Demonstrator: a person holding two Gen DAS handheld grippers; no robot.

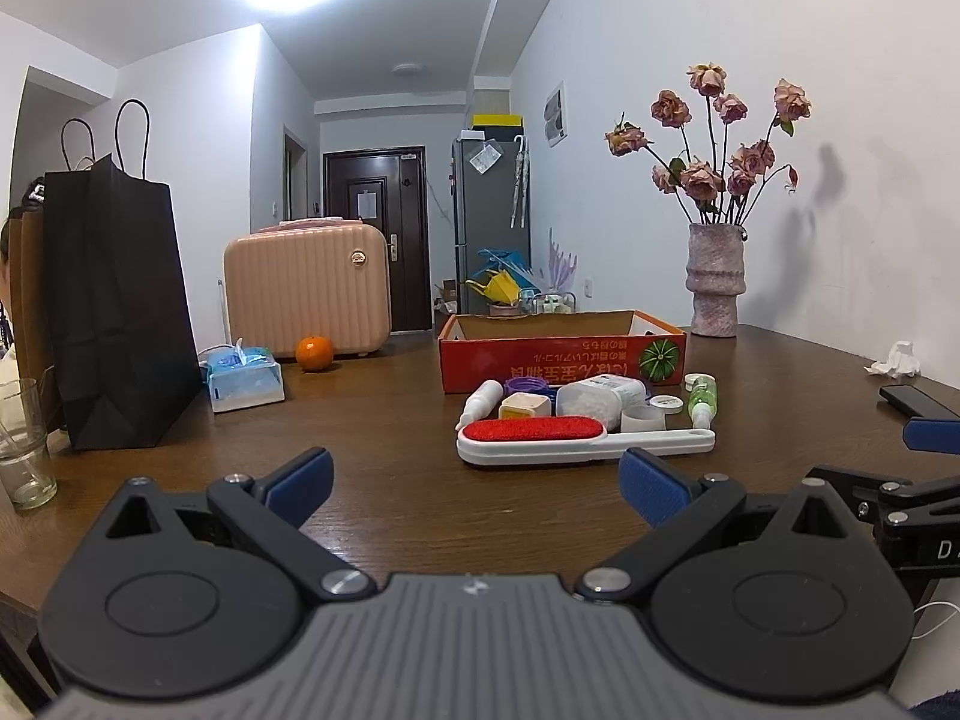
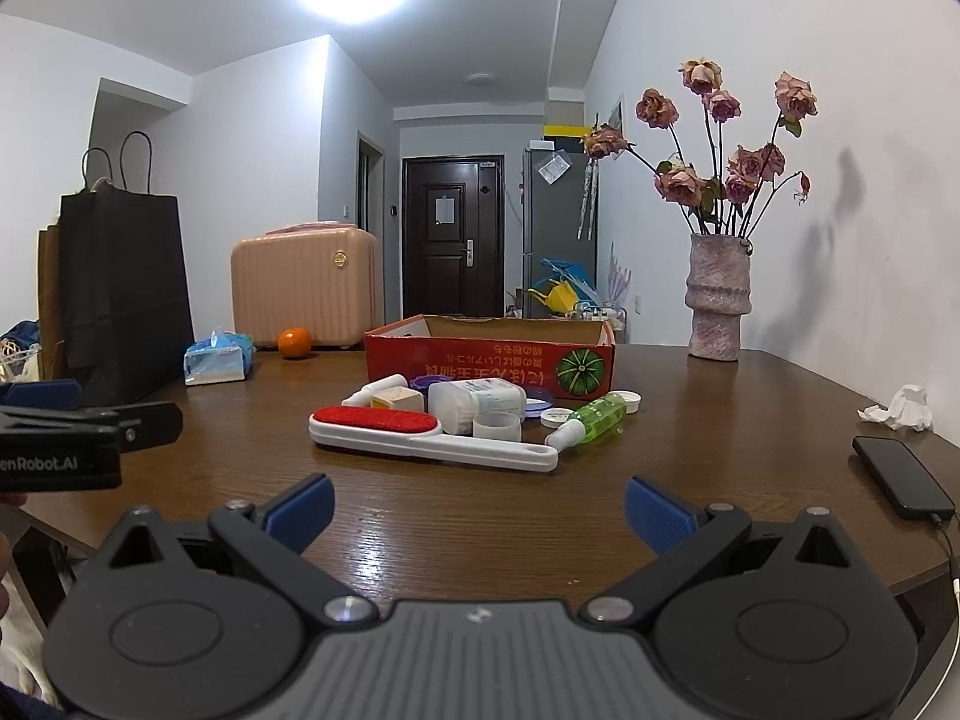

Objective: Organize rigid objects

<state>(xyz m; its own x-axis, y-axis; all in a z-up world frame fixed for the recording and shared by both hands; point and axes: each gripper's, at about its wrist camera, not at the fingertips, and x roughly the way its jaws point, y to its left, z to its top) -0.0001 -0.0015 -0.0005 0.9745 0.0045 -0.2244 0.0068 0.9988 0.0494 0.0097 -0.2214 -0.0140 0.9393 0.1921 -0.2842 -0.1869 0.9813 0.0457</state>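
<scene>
Dark wood grain is being shown across the counter (image 1: 390, 420), which is being backed by a white wall and a hallway with a dark door. Largest on it, a black paper bag (image 1: 114, 300) is being stood at the far left, with a pink suitcase (image 1: 306, 291) being kept behind it toward the middle. A vase (image 1: 714, 279) of dried roses is being displayed at the right, against the wall. A red cardboard box (image 1: 561, 354), open at the top, is being kept near the middle. Just in front of the box, the small things are being clustered: a white lint brush (image 1: 576, 438) with a red pad is being laid nearest the cameras, a white jar (image 1: 600, 399) is being laid on its side behind it, and a green spray bottle (image 2: 591, 417) is being rested by the brush handle's end. A phone (image 2: 903, 477) is being left at the right edge. An orange (image 1: 314, 353) is being left beside the suitcase.

Both the left tongs (image 1: 474, 477) and the right tongs (image 2: 477, 504) are being held wide apart above the counter, with nothing being gripped.
</scene>
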